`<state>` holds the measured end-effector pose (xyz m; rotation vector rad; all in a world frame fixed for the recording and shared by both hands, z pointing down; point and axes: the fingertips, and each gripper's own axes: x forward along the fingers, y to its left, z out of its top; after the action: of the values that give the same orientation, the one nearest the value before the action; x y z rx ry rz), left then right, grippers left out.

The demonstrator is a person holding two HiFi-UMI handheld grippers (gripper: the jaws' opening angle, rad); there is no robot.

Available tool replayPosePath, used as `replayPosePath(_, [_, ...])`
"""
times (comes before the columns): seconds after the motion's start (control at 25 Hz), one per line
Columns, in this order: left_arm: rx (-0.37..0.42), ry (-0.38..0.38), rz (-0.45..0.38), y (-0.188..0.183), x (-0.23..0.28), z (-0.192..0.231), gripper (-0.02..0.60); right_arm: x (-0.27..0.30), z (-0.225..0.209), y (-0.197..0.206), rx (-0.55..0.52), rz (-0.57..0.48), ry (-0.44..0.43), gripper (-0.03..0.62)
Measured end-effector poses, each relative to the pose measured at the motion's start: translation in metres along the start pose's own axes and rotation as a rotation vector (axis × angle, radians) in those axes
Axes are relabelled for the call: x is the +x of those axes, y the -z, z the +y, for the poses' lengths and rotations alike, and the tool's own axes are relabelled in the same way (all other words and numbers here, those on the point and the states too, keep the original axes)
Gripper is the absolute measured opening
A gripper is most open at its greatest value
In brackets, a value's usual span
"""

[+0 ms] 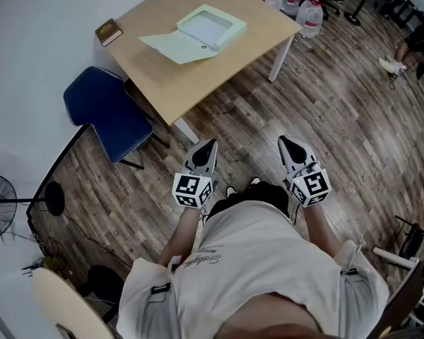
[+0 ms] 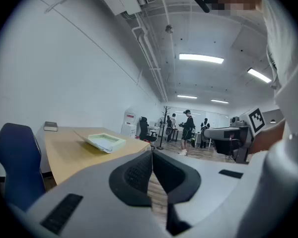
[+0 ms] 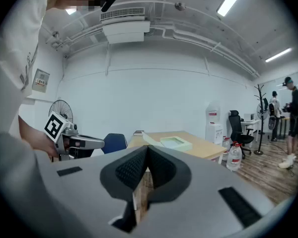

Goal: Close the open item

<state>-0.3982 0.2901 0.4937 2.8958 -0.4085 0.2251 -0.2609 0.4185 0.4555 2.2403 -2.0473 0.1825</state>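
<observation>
Standing off: I am on the wood floor, well apart from the table (image 1: pixel 162 80).
Blue chair (image 1: pixel 106 111): at the table's left side, touching nothing of the task.
Book (image 1: pixel 108 31): on the table's far left corner, well apart from the box.
Box (image 1: pixel 212 25): pale green, on the table top; its lid flap (image 1: pixel 171 46) lies open to its left.
Left gripper (image 1: pixel 210 145): held near my body, jaws pressed together, nothing between them.
Right gripper (image 1: pixel 283 140): likewise near my body, jaws together, empty.
Progress: in my judgement nothing is done; the approach, the folding of the flap over the box and the pressing down all remain.
</observation>
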Motion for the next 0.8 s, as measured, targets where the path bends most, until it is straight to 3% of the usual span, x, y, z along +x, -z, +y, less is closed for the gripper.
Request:
replayPosePath(0.32, [-0.006, 0.02, 0.01, -0.001, 0.01, -0.001, 0.014, 0.016, -0.015, -0.005, -0.012, -0.008, 0.034, -0.006])
replayPosePath(0.52, [-0.03, 0.039, 0.062, 0.013, 0.029, 0.001, 0.014, 0.015, -0.019, 0.0, -0.04, 0.009, 0.035, -0.006])
replayPosePath(0.8, [-0.026, 0.08, 0.119, 0.017, 0.087, -0.004, 0.014, 0.026, -0.07, 0.031, 0.113, 0.055, 0.061, -0.006])
